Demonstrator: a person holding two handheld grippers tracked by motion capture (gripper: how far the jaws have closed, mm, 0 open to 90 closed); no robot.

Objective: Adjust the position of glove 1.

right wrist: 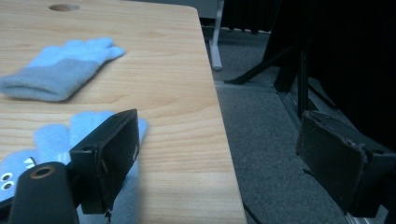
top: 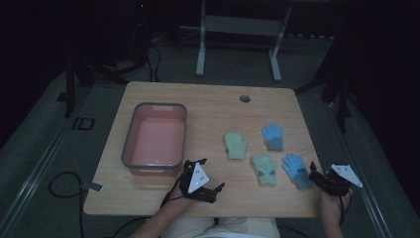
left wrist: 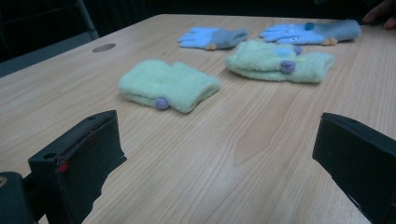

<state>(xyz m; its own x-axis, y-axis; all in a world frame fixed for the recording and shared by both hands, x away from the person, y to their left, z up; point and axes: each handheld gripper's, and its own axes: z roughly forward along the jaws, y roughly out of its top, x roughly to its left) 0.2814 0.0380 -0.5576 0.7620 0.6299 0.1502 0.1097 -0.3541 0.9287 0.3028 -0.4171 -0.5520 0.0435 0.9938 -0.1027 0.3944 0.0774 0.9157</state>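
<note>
Four small gloves lie on the right half of the wooden table [top: 208, 106]: a pale green mitten [top: 236, 145] [left wrist: 168, 84], a blue glove [top: 273, 136] [left wrist: 215, 37] [right wrist: 60, 67], a second green one [top: 264, 169] [left wrist: 275, 60] and a second blue one [top: 297, 170] [left wrist: 308, 31] [right wrist: 56, 140]. My left gripper [top: 207, 174] [left wrist: 217, 140] hovers low near the front edge, aimed at the gloves, open with bare wood between its jaws. My right gripper [top: 324, 176] [right wrist: 219, 135] is open at the table's right front corner. Its left jaw is over the near blue glove and its right jaw hangs past the table edge.
A pink tub with a grey rim [top: 130, 134] stands on the left half of the table. A round cable hole [top: 244, 98] [left wrist: 103, 47] sits near the far edge. Beyond the table are grey floor, a white table frame [top: 200, 54] and loose cables [top: 62, 186].
</note>
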